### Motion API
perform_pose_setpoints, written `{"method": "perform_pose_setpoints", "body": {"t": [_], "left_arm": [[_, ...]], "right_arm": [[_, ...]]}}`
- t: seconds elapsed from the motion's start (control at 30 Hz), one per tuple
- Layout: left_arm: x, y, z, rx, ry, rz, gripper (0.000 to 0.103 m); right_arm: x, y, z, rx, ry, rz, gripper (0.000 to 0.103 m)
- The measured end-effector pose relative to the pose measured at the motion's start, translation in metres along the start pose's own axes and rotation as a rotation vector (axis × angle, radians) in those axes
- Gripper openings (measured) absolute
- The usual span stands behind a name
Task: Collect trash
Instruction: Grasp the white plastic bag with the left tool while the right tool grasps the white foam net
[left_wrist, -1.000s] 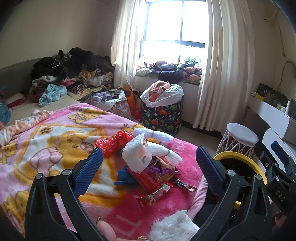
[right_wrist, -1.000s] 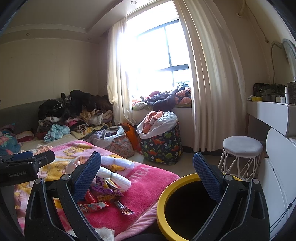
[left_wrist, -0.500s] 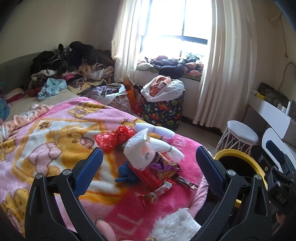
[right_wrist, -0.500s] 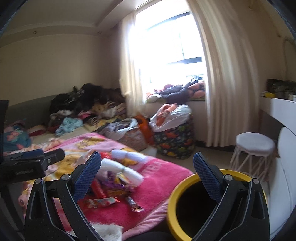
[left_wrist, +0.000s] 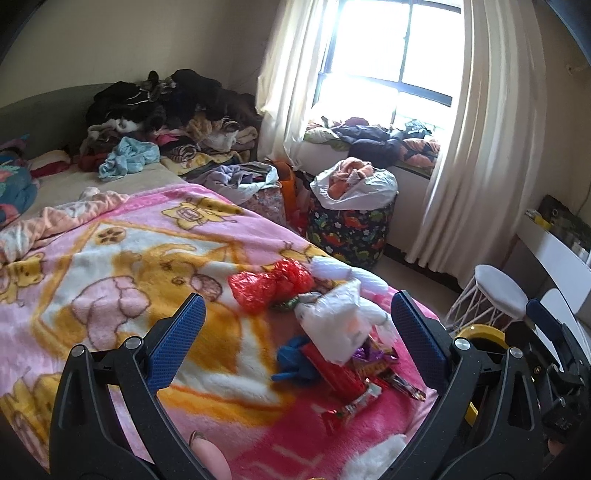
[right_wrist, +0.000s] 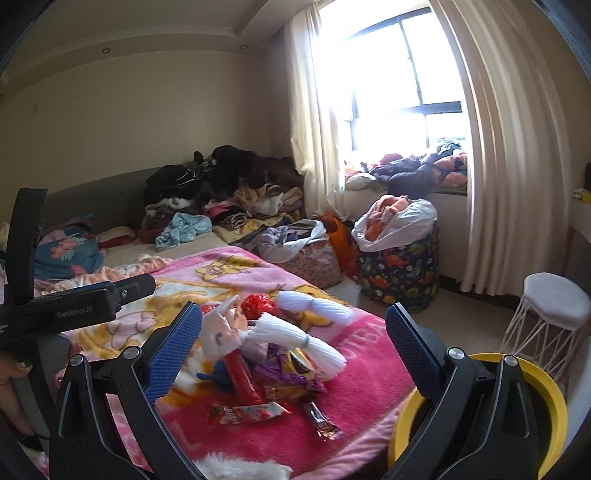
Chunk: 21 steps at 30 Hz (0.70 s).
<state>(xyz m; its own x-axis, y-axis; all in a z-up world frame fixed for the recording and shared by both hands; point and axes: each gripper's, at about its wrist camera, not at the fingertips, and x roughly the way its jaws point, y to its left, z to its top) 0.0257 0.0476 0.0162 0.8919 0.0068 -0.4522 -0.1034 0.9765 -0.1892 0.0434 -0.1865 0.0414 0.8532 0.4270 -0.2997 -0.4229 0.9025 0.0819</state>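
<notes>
Progress: none collected | crumpled wrappers and plastic bags (left_wrist: 343, 350) litter pink blanket (left_wrist: 110, 277) | yellow-rimmed bin (right_wrist: 546, 398) awaits | left tongs (left_wrist: 295, 339), right tongs (right_wrist: 291, 343) wide, empty.

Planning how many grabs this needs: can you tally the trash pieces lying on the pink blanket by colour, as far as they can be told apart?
Red: 3 (crumpled bag, long wrapper, snack packet)
White: 1 (plastic bag)
Blue: 1 (crumpled piece)
Purple: 1 (wrapper)
Dark: 1 (small wrapper)
Total: 7 told apart; more may be hidden in the pile.
</notes>
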Motion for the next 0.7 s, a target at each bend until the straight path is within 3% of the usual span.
{"method": "perform_pose_setpoints", "body": {"t": [0.43, 0.7], "left_arm": [[0.029, 0.003, 0.025, -0.048, -0.002, -0.040, 0.092], [0.050, -0.022, 0.025, 0.002, 0.033, -0.096, 0.092]], "right_arm": [[0.034, -0.027, 0.009, 0.000, 0.068, -0.013, 0.097], [0.054, -0.056, 0.007, -0.004, 0.134, -0.044, 0.097]]}}
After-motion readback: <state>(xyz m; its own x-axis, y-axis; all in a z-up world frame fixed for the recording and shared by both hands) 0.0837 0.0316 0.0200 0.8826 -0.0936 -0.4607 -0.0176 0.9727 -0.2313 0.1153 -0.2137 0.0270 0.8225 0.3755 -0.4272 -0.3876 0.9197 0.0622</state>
